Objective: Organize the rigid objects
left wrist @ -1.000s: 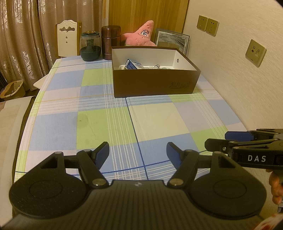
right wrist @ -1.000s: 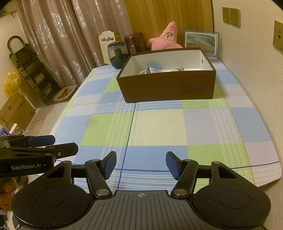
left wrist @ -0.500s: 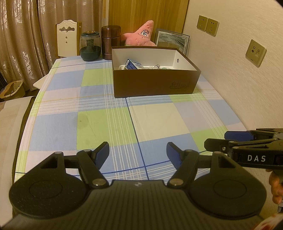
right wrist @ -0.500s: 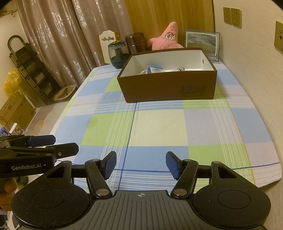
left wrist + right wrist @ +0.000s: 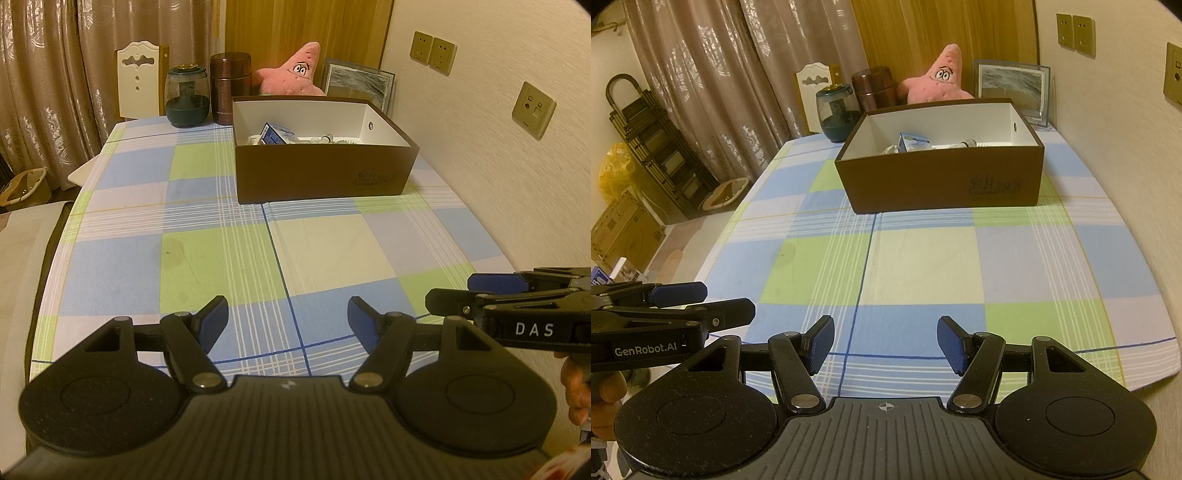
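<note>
Left wrist view shows our left gripper [image 5: 288, 317] and right gripper [image 5: 885, 345] apart, holding nothing, over the near tabletop [image 5: 221, 236]. We should reach slowly toward the far brown box [image 5: 321, 173].

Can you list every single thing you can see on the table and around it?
box: one, brown, far middle of table
small carton: one, blue-white, inside box
tablecloth: one, blue-green checks, over table
star plush: one, pink, behind box
canister: one, dark brown, left of plush
jar: one, dark glass, left of canister
picture frame: one, against wall
left gripper: black, open, empty
right gripper: black, open, empty
</note>
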A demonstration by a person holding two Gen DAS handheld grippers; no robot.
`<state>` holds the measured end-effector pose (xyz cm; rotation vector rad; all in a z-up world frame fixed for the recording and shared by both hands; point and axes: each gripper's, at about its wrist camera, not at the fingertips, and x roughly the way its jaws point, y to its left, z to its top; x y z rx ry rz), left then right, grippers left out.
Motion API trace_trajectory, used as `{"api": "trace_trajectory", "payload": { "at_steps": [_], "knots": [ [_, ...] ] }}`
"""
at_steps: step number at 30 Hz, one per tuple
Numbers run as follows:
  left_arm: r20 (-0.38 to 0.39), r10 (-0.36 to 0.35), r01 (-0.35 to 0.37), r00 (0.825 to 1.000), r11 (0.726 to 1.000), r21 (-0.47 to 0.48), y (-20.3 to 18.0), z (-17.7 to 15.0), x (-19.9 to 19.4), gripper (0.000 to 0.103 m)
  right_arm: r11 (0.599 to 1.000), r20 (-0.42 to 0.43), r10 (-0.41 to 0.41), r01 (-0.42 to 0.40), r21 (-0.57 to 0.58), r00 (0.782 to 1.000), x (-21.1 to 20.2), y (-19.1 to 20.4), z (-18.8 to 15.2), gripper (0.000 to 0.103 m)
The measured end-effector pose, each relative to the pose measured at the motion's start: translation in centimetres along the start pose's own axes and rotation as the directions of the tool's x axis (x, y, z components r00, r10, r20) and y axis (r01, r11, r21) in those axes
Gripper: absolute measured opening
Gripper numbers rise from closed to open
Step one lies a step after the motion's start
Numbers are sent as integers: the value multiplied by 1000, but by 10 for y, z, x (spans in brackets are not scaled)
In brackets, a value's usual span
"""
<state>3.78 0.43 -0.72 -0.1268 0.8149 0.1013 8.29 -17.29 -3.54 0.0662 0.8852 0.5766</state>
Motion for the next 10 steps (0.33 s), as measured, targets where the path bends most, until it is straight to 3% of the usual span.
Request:
{"api": "trace_trajectory", "payload": {
  "at_steps": [10],
  "knots": [
    [-5, -13, 13, 1000, 1000, 2, -1, 2, 3, 69, 1000, -5, -3, 3, 2, 1000, 3, 1, -1, 62]
  ]
}}
